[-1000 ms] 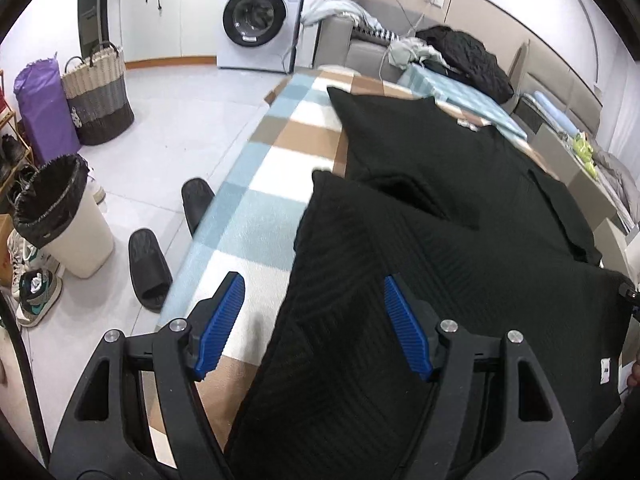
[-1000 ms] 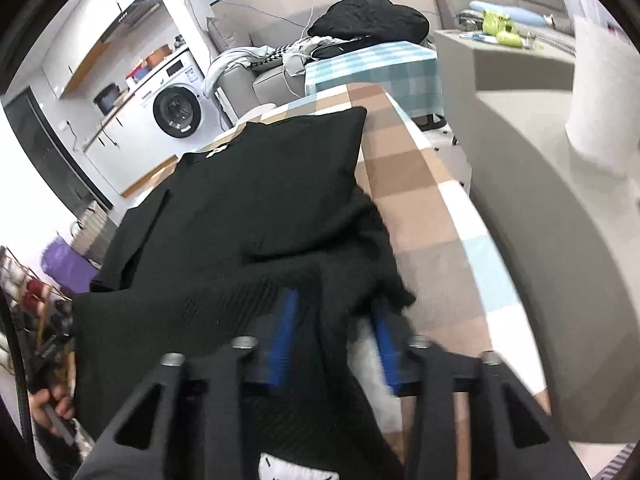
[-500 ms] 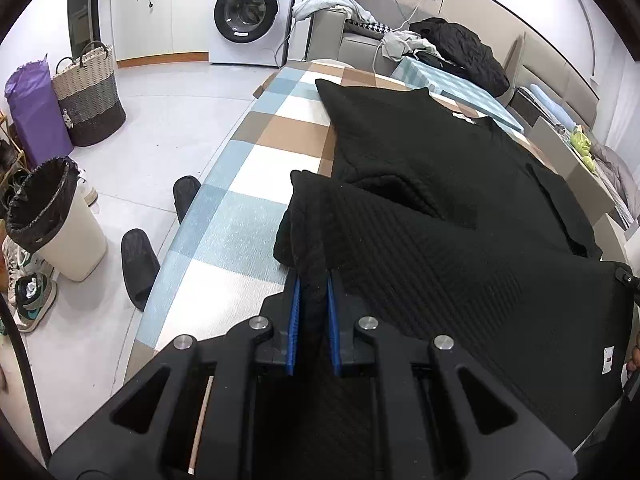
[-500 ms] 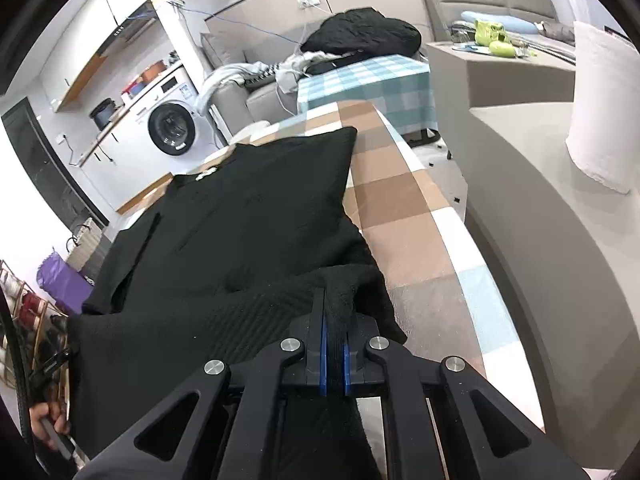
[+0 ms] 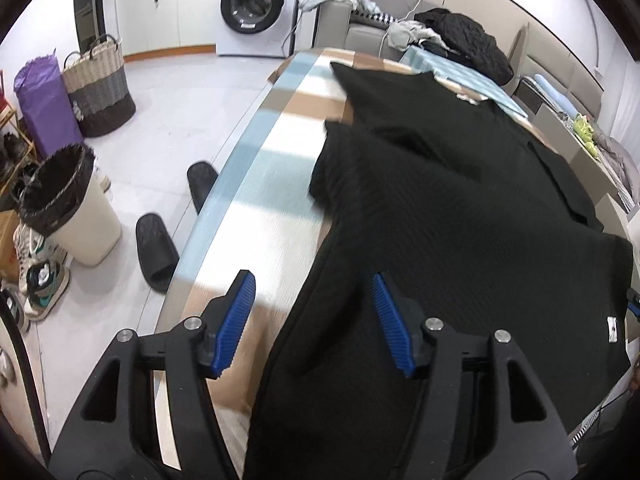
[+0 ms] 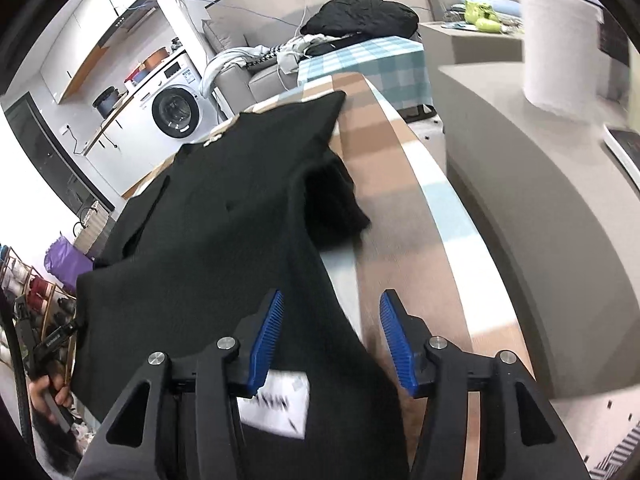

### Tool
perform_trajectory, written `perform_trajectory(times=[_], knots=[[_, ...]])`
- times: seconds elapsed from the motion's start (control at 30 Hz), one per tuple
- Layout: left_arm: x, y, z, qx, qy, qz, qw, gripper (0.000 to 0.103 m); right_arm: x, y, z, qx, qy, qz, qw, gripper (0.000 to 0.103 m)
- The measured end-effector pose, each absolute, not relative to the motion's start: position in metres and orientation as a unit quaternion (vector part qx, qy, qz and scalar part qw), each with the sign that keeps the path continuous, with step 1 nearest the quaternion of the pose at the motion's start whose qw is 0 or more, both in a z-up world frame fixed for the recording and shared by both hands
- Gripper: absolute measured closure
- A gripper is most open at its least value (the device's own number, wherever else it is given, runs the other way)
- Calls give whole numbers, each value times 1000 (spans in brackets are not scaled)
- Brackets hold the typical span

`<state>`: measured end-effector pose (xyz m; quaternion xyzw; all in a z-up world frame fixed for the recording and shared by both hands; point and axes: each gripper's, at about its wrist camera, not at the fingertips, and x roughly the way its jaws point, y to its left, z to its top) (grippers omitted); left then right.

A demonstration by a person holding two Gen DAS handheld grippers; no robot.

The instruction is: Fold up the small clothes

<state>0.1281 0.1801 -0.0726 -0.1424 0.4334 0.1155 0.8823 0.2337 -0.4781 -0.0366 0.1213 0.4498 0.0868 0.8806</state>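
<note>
While just released, both gripper [image 5: 314, 320] [image 6: 330, 344] pairs astride black garment [image 5: 460, 240] edges.

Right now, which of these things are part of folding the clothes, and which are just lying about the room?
Part of the job:
- black knitted garment, partly folded
- checked blanket surface under it
- left hand-held gripper and right hand-held gripper, jaws just opened

Lying about:
- white washing machine
- woven laundry basket
- black slippers
- white bin with black liner
</note>
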Motion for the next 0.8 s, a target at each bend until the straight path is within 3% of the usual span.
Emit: perform_trajectory(times=[0.37,0.43,0.5,0.57,0.67,0.73,0.8], knots=[[90,163,-77,-138,439,105,882,45,188,-479,-42,95,446,92,885,46],[88,162,-77,-137,433,108,885,54,192,-481,-45,92,448,87,885,46],[88,161,-76,-133,430,112,886,80,198,-478,-49,86,448,85,886,46],[88,165,-76,-139,427,115,886,92,206,-476,-51,76,445,84,888,46],[83,168,-70,-155,411,109,892,99,215,-465,-53,39,441,91,892,68],[78,167,-62,-151,396,109,899,100,216,-457,-53,5,430,94,898,99],[67,164,-49,-148,372,107,910,100,208,-457,-43,12,400,119,908,99]])
